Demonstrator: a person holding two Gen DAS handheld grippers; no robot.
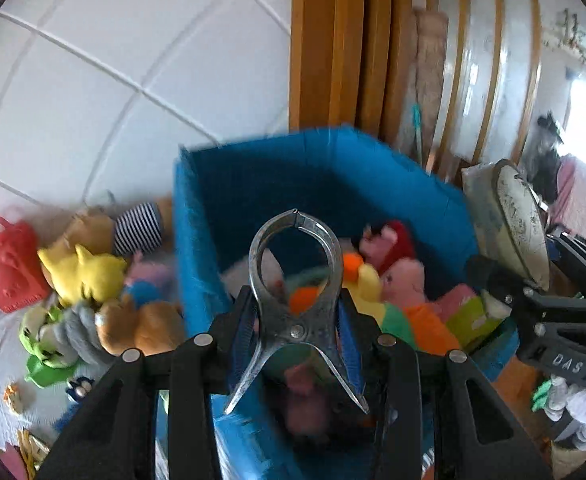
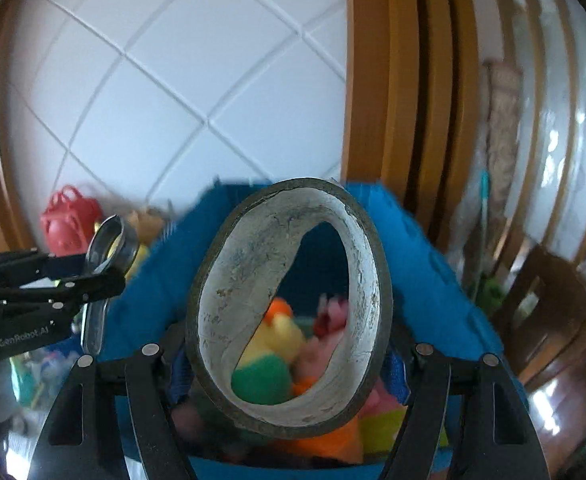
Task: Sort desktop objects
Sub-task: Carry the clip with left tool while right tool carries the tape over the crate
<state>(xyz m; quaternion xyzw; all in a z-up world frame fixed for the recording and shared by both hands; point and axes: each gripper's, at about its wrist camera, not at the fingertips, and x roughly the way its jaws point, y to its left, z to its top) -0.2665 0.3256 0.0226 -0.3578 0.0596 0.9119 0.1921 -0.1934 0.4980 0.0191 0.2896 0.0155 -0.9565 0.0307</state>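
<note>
My left gripper (image 1: 297,312) is shut on a large metal clip (image 1: 295,280), held upright over the blue fabric bin (image 1: 221,184). It also shows in the right wrist view (image 2: 109,246) at the left. My right gripper (image 2: 289,344) is shut on a roll of tape (image 2: 367,276), a grey ring with a whitish inner face, held over the same blue bin (image 2: 425,272). The tape roll shows at the right in the left wrist view (image 1: 521,224). The bin holds several plush toys (image 1: 377,276).
Left of the bin lie a red toy basket (image 1: 7,268), a yellow plush (image 1: 81,272), a striped plush (image 1: 139,228) and other soft toys (image 1: 141,324). A white tiled wall (image 1: 113,60) and wooden door frame (image 1: 333,40) stand behind. A dark wooden chair (image 2: 553,304) is at the right.
</note>
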